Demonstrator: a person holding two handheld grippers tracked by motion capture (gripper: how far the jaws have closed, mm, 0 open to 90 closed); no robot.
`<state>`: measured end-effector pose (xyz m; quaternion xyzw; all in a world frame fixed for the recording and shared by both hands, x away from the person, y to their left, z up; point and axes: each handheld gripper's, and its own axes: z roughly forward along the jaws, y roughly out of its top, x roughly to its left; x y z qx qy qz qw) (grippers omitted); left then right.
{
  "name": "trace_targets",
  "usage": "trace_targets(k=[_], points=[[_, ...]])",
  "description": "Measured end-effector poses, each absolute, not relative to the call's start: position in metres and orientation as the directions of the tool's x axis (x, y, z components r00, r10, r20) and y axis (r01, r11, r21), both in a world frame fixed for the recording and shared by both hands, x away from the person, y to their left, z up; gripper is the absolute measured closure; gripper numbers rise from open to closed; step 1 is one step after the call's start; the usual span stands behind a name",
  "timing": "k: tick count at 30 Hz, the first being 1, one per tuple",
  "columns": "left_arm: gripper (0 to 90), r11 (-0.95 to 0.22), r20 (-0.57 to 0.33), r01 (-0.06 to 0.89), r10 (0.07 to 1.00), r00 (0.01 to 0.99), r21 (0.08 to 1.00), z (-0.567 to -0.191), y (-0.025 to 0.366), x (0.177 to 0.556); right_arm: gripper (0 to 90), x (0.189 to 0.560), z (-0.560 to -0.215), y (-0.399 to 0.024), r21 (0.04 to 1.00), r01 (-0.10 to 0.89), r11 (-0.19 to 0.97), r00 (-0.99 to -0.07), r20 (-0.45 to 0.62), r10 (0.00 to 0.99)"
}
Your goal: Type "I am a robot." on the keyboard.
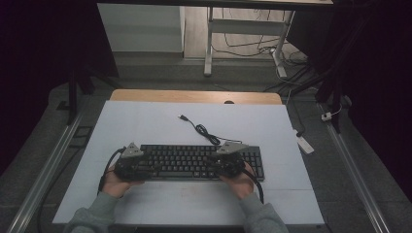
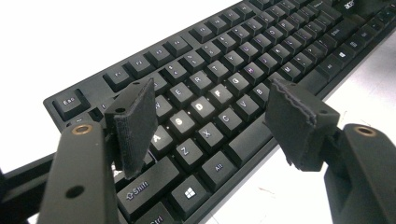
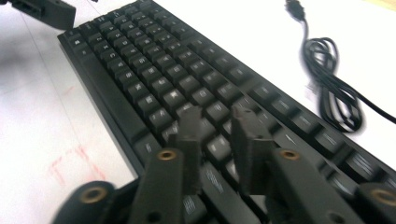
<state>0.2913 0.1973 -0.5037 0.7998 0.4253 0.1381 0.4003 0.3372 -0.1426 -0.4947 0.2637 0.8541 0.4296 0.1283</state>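
A black keyboard (image 1: 194, 161) lies flat on the white tabletop (image 1: 160, 126), close to the person's edge and square to it, so both hands reach it without stretching. Its cable (image 1: 204, 131) runs off the back edge in a loose coil and ends in an unplugged plug, well clear of the keys and out of the way of the work.

The left tongs (image 2: 212, 119) hover over the left end of the keyboard, spread wide with nothing between the pads; the letter keys around S, D and Z show through the gap. Held low and tilted toward the keys, they seem parked there rather than pressing.

The right tongs (image 3: 219, 140) hang over the right half of the keyboard, parted a little, with a narrow gap and no key pinched between them. The picture from them is blurred, which fits a hand on the move. A tip this narrow suits poking a single key, so I judge the right hand is doing the typing while the left one waits its turn.
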Motion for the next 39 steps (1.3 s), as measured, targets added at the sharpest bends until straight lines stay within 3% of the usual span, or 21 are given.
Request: trace_targets(k=[6,17,36,39], points=[[37.2,-0.308,-0.117,0.564,0.796,0.594,0.766,-0.503,0.195,0.292,59.4,0.326,-0.495,-0.164,0.817,0.328,0.475,-0.82,-0.004,0.573],[46.7,-0.286,-0.13,0.558,0.797,0.59,0.779,-0.502,0.194,0.298,56.1,0.32,-0.497,-0.178,0.823,0.317,0.47,-0.818,-0.013,0.575],[88.1,-0.343,-0.102,0.542,0.77,0.63,0.767,-0.506,0.168,0.32,55.9,0.32,-0.497,-0.183,0.82,0.322,0.473,-0.811,-0.018,0.584],[88.9,-0.364,-0.093,0.546,0.765,0.638,0.755,-0.508,0.164,0.323,55.9,0.32,-0.497,-0.183,0.819,0.323,0.475,-0.811,-0.019,0.584]])
